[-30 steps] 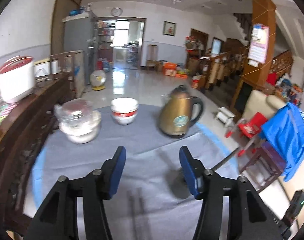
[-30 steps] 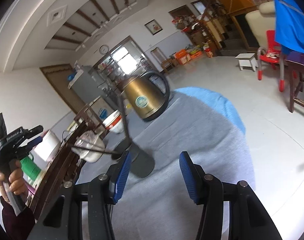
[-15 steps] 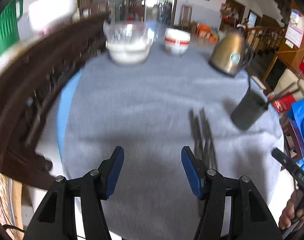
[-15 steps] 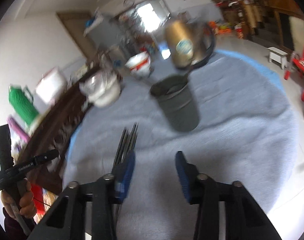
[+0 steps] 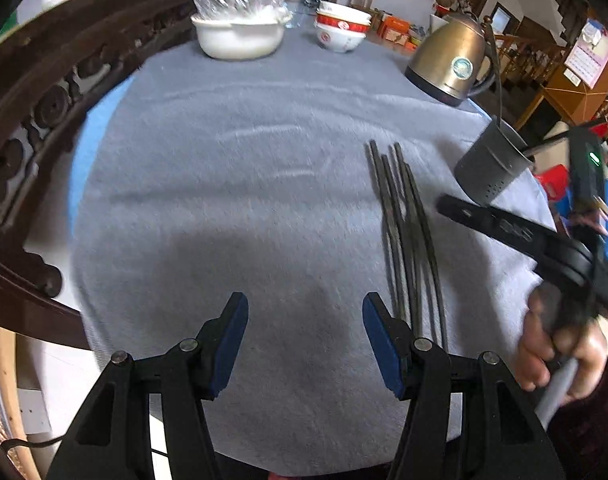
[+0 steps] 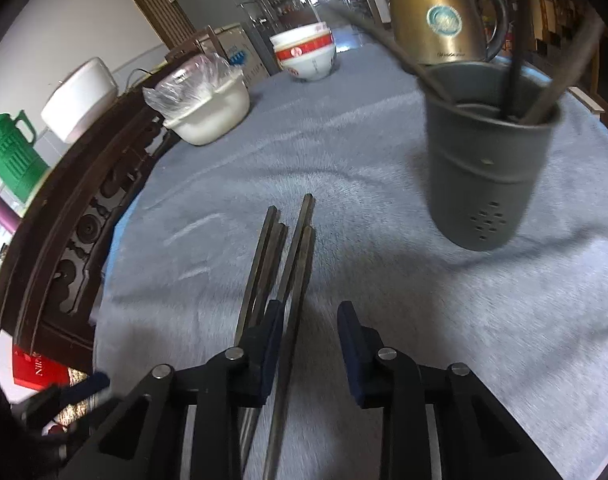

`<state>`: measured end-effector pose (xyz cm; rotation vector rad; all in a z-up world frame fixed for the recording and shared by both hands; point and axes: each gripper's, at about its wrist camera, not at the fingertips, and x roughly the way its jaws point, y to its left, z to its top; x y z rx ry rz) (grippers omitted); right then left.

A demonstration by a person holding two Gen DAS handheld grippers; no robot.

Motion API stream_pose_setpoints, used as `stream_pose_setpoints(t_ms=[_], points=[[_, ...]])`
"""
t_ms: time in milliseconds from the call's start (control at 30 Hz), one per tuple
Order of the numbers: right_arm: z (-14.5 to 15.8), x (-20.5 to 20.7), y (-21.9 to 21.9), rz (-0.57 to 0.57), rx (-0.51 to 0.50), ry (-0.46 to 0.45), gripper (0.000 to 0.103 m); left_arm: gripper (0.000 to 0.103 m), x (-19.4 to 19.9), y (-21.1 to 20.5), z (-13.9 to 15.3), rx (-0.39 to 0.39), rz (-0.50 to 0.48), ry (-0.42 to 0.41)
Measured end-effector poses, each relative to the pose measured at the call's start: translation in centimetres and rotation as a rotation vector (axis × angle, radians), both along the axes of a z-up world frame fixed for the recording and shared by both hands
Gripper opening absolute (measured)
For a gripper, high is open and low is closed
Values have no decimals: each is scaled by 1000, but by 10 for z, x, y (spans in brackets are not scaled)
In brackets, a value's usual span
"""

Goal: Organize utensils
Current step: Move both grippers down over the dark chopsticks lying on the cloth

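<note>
Four dark chopsticks (image 6: 282, 264) lie side by side on the grey cloth (image 5: 232, 168) of a round table, their square ends pointing toward 12 o'clock in the right wrist view, ready to be gathered into the grey utensil holder (image 6: 487, 168) standing at about 2 o'clock. That holder already carries a few dark sticks, leaning against its rim. The right gripper (image 6: 309, 340) hangs low over the near end of the bundle with its blue pads parted and nothing between them; one chopstick appears to run just inside the left pad, though blur makes contact hard to judge. The left gripper (image 5: 305, 340) hovers released over bare cloth, the chopsticks at its 1 o'clock, likely held back so the right has room to work. Along the far side, from 11 to 1 o'clock in the left view, stand a plastic-covered white bowl (image 5: 240, 36), stacked red-and-white bowls (image 5: 341, 32) and a brass-coloured kettle (image 5: 449, 64), all well apart from the chopsticks. The cloth between bundle and holder is open. The holder stands near the table edge at the right, so a careless nudge could, in my judgement, tip it off.
</note>
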<state>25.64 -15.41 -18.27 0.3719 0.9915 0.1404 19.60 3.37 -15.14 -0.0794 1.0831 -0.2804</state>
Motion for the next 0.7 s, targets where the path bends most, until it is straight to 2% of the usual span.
stream_pose_setpoints(t_ms=[200,500,700], points=[[-10,20,9,-9,-19,26,25,61,0,-8,-9,-31,-51,31],[-13,31,21,19,-133,29,18,61,17,-3,-11,-57,-45,61],[-16,31,13,6,-162,30,12,61,24,-24,-12,-61,-114,72]])
